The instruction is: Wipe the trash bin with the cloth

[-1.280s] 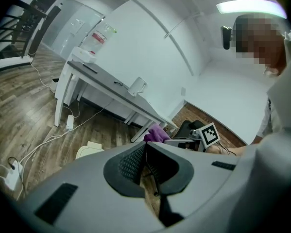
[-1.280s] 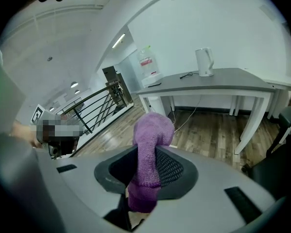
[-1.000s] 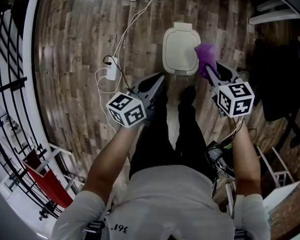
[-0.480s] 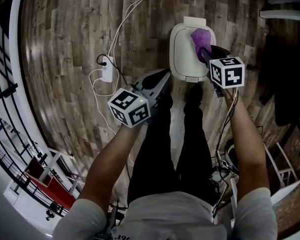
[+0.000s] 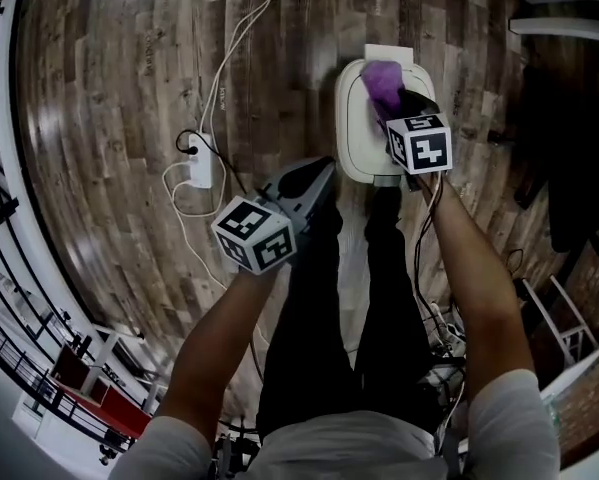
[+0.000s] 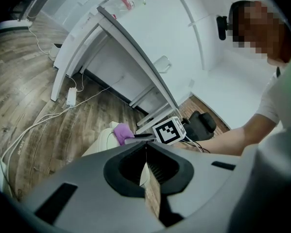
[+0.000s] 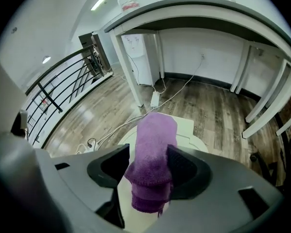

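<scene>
Now, left gripper (image 5: pixel 319 171) closed, right gripper (image 7: pixel 149 153) just opening round cloth (image 5: pixel 382 81), over trash bin (image 5: pixel 354 128) rim

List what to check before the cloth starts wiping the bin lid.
1. Cloth between the jaws of the right gripper: ok.
2. Grip firm: cannot tell; the jaws have just been opening, and the cloth touches both.
3. Cloth over the trash bin lid: ok.
4. Lid closed: ok.
5. Cloth touching the lid: cannot tell.
6. Left gripper shut and empty: ok.
</scene>
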{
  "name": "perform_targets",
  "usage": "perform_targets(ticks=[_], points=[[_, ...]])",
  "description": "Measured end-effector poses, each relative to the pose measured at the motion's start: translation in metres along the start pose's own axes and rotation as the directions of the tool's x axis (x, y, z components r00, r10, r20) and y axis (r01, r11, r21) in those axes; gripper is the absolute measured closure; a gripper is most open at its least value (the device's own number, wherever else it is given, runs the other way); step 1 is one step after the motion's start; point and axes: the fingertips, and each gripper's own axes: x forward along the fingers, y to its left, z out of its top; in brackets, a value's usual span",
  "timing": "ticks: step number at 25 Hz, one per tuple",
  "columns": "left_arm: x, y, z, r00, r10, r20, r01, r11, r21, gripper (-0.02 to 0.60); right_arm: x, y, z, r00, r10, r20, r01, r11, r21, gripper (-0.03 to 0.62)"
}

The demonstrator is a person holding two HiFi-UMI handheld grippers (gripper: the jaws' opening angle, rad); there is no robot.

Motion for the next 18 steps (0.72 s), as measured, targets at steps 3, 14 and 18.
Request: perform_targets(ticks=[3,14,18], points=[[0.004,-0.003,0.007,1.0,-0.025,0.0,0.025,1.0,0.007,0.577,-0.007,-0.001,0.011,0.999,-0.046,0.028,0.048,0.997,-0.064,0.324],[0.017,0.003,0.005,0.999,-0.016,-0.03,0.017,1.0,0.026,0.577,0.022,-0.014,0.006,0.996,-0.088,0.014,0.089,0.992,-0.085,0.461],[0.016,0.009,0.003,1.0,0.012,-0.02,-0.012,1.0,0.01,0.577,0.022,-0.015,0.013,0.999,-0.05,-0.013,0.048,0.991,-0.122,0.484]])
